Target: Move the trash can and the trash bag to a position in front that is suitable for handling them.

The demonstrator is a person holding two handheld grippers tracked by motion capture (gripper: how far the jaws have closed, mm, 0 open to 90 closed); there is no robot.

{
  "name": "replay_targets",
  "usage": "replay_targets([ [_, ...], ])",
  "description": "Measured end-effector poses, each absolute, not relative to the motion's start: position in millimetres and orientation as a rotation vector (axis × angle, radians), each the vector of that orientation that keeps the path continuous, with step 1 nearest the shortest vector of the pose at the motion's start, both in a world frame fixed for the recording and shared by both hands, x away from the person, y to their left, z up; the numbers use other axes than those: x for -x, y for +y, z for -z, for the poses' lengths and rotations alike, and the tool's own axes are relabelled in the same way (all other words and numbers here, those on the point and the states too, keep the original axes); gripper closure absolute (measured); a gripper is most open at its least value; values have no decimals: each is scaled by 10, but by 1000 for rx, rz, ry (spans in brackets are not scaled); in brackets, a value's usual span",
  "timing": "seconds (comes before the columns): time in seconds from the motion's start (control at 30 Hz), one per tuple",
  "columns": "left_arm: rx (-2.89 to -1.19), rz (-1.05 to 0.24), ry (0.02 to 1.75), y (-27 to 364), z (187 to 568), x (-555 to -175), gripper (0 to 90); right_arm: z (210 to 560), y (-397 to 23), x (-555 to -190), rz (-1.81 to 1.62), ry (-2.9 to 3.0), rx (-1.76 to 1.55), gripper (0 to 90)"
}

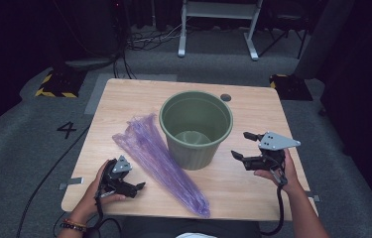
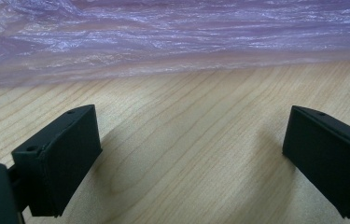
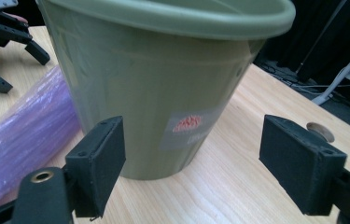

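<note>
I hold a gripper in each hand, close to my edge of the wooden table (image 1: 253, 193). My left gripper (image 1: 136, 188) sits low over the wood near the table's front left part. Its two black jaws are spread wide, and there is nothing between them, just bare wood. It points at the purple plastic bag (image 1: 161, 158), which lies just in front of the jaws but does not touch them. In the left gripper view the bag (image 2: 172, 37) looks thin and crinkly and runs all the way across the top.

My right gripper (image 1: 245, 145) is on the other side, lifted a little above the table. Its jaws are spread wide too, and they hold nothing. It points at the green bucket (image 1: 196, 128) and is near it, but not touching.

The bag lies flat on the table in a long bunch. One end is near my edge, and the wider end fans out to the left of the bucket. It lies just beside the bucket's bottom.

The bucket stands upright in the middle of the table, with its open top up. In the right gripper view I can see a pale sticker (image 3: 187, 129) with red marks on its side.

Farther back, near the far edge, there is a small round hole (image 1: 225, 97) in the table.
</note>
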State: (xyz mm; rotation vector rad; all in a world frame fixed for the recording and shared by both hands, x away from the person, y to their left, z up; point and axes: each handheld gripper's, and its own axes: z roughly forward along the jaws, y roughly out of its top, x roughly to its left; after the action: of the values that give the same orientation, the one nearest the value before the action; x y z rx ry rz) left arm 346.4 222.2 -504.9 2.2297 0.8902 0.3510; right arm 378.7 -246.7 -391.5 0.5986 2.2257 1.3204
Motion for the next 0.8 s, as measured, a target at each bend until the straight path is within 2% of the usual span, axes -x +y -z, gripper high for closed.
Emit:
replay_targets([
  [0.8, -2229, -351, 890, 2222, 5050, -3464, 40, 3594, -2311, -3762, -1332, 2197, -509, 221],
])
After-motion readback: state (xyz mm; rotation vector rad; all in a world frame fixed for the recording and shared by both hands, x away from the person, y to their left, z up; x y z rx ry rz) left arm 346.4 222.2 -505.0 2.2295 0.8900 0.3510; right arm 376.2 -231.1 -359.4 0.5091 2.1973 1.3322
